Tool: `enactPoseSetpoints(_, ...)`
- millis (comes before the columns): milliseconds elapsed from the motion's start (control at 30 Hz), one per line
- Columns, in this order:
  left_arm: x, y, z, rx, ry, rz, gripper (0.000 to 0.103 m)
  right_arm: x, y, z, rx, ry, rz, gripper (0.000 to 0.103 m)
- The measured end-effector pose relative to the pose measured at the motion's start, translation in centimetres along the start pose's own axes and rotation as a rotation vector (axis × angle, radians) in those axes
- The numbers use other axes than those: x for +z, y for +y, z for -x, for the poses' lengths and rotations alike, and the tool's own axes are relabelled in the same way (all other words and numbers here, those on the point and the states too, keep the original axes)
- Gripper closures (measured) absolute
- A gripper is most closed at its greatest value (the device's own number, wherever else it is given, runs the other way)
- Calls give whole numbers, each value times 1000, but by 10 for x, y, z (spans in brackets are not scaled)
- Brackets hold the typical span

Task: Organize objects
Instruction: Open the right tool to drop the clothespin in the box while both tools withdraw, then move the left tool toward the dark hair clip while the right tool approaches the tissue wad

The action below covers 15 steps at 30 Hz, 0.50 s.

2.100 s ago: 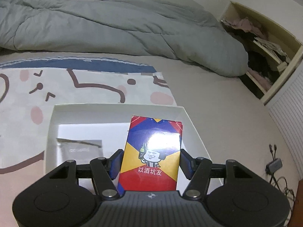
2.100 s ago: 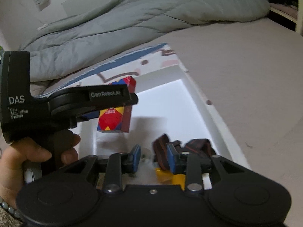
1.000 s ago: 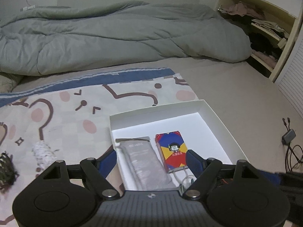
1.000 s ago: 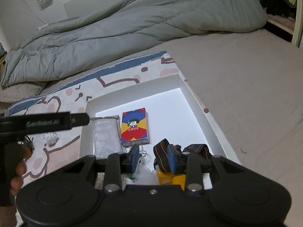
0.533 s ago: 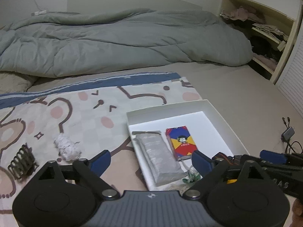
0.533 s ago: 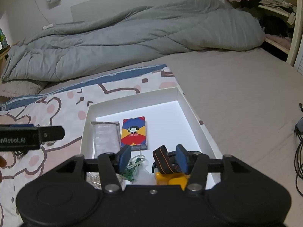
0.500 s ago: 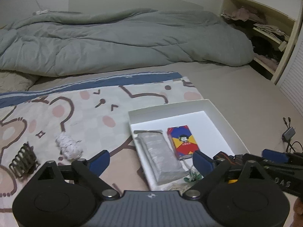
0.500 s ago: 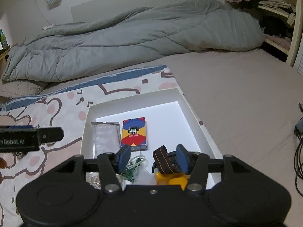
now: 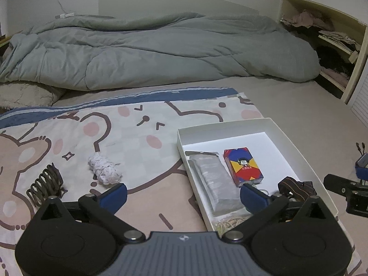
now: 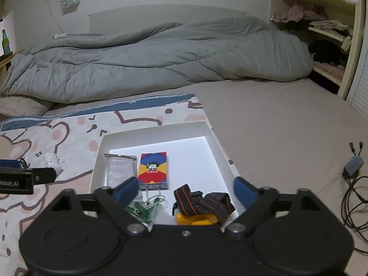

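A white box (image 9: 296, 142) (image 10: 214, 138) lies on the bed. Inside lie a red, blue and yellow card pack (image 9: 243, 166) (image 10: 153, 169), a grey foil pouch (image 9: 212, 179) (image 10: 119, 168), a striped headband (image 10: 203, 201) (image 9: 296, 187) over a yellow item (image 10: 195, 219), green clips (image 10: 141, 208) and rubber bands (image 9: 227, 224). A white crumpled cloth (image 9: 103, 171) (image 10: 52, 159) and a brown hair claw (image 9: 44, 184) lie on the blanket left of the box. My left gripper (image 9: 182, 193) is open and empty above the blanket at the box's left edge. My right gripper (image 10: 185, 189) is open and empty over the box's near end.
A grey duvet (image 9: 161, 50) is heaped at the back. Shelves with clothes (image 9: 333, 41) stand at the right. A charger and cables (image 10: 353, 168) lie on the sheet at the right. A green bottle (image 10: 5, 41) stands at the far left.
The left gripper let go of the card pack into the box, opened, and drew back and left. The right gripper's jaws opened wide and it pulled back a little.
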State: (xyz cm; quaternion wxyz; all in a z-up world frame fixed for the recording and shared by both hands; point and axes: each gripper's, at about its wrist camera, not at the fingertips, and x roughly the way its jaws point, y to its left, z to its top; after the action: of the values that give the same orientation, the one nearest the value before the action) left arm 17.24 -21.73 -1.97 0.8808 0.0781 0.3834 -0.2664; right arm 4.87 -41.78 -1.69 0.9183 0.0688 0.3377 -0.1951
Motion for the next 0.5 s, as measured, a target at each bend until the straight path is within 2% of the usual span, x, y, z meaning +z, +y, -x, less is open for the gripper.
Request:
enactPoseSetpoints(200, -4, -3, 2, 13, -22, -48, 0, -2, -2, -1, -14, -6, -6, 0)
enactPoseSetpoints(500, -5, -3, 2, 13, -20, -53, 0, -4, -6, -5, -37, 8, -9, 0)
